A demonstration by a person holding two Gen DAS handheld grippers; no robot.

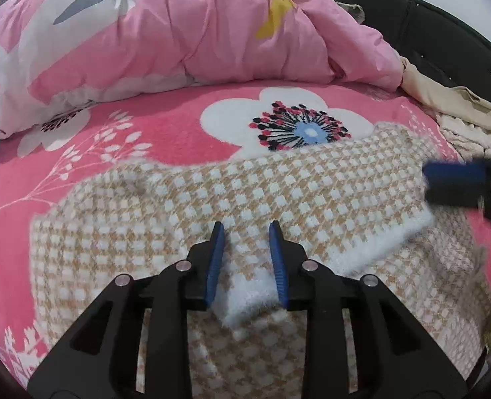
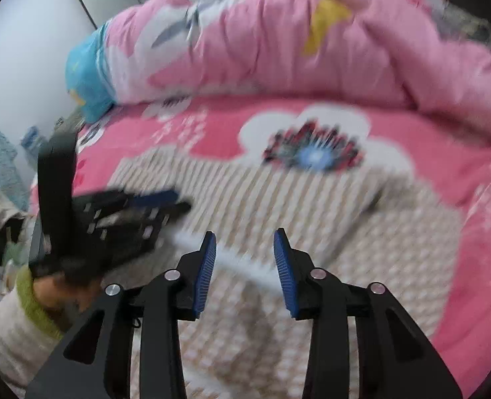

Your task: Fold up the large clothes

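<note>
A tan-and-white checked knit garment [image 1: 212, 199] lies partly folded on the pink flowered bed cover [image 1: 165, 133]; a folded part with a white trim edge [image 1: 371, 249] lies across it. My left gripper [image 1: 247, 229] is open just above the garment, with the white edge between its fingers. My right gripper [image 2: 245, 236] is open and empty above the garment [image 2: 278, 206]; this view is blurred. The right gripper also shows at the right edge of the left wrist view [image 1: 458, 179], and the left gripper shows at the left of the right wrist view [image 2: 165, 202].
A bunched pink quilt [image 1: 179, 33] lies across the far side of the bed. Beige clothes [image 1: 461, 109] are piled at the far right by a dark headboard [image 1: 444, 33]. A blue pillow [image 2: 86, 73] sits at the far left.
</note>
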